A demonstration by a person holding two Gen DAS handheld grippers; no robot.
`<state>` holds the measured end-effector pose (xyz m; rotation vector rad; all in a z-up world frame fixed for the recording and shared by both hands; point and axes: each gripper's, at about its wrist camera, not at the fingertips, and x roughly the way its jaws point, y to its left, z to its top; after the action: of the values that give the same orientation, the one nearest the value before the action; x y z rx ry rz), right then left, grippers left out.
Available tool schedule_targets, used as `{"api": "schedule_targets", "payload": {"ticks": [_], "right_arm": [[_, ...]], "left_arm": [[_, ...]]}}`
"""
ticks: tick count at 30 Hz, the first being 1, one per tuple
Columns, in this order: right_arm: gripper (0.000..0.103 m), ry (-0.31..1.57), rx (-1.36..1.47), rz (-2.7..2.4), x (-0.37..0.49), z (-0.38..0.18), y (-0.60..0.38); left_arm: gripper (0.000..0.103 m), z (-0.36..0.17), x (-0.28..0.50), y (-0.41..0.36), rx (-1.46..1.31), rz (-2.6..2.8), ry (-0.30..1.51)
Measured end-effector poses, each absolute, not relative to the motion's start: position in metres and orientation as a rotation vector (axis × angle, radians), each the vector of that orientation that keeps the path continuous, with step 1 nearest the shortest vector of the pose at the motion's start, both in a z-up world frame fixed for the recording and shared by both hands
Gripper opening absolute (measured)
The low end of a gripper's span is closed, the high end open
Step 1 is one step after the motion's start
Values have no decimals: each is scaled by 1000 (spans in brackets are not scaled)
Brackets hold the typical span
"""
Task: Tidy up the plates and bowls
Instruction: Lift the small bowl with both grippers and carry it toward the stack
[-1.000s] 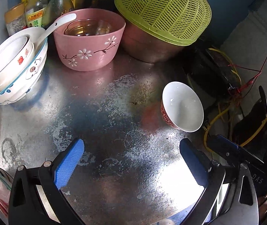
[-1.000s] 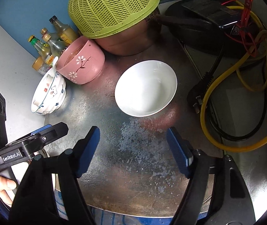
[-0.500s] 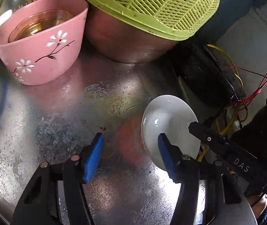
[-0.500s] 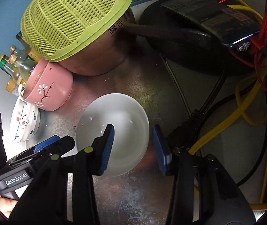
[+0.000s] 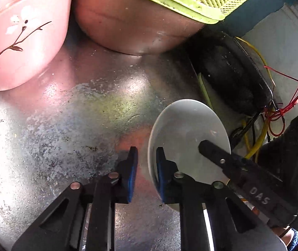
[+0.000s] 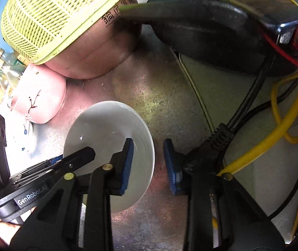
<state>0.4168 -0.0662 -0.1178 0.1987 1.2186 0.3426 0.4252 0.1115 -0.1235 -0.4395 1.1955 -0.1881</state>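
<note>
White bowl (image 5: pixel 188 133) on mottled metal tabletop (image 5: pixel 75 125), left gripper (image 5: pixel 146 167) and right gripper (image 6: pixel 149 163) just closing, each straddling opposite rims, contact unclear, bare metal left of bowl.

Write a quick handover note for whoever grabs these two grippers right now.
Left gripper: jaws have just been closing astride the white bowl's rim; firm contact unclear.
Right gripper: jaws have just been closing astride the rim's other side, outer pad not touching.
Bowl sits on the metal table, unlifted.
Left to do: finish the grip, lift, probably place it by the pink bowl.
</note>
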Motion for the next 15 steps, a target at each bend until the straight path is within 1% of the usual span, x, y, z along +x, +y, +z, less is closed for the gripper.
{"api": "schedule_targets", "payload": {"ticks": [1,2,3,15], "right_arm": [[18,1231,200,346,416,-121,-66],[11,1240,200,348,415,-123,-65],[8,1242,196,350,416,-124,-63],[8,1201,194,364,405,-109,-63]], "left_arm": [[9,-122,425,110,-430,-192,1190],[6,-121,424,108,-414,-188,1186],[6,-120,423,105,-399,-182,1183],[6,-107,399,116,-406,-173,1158]]}}
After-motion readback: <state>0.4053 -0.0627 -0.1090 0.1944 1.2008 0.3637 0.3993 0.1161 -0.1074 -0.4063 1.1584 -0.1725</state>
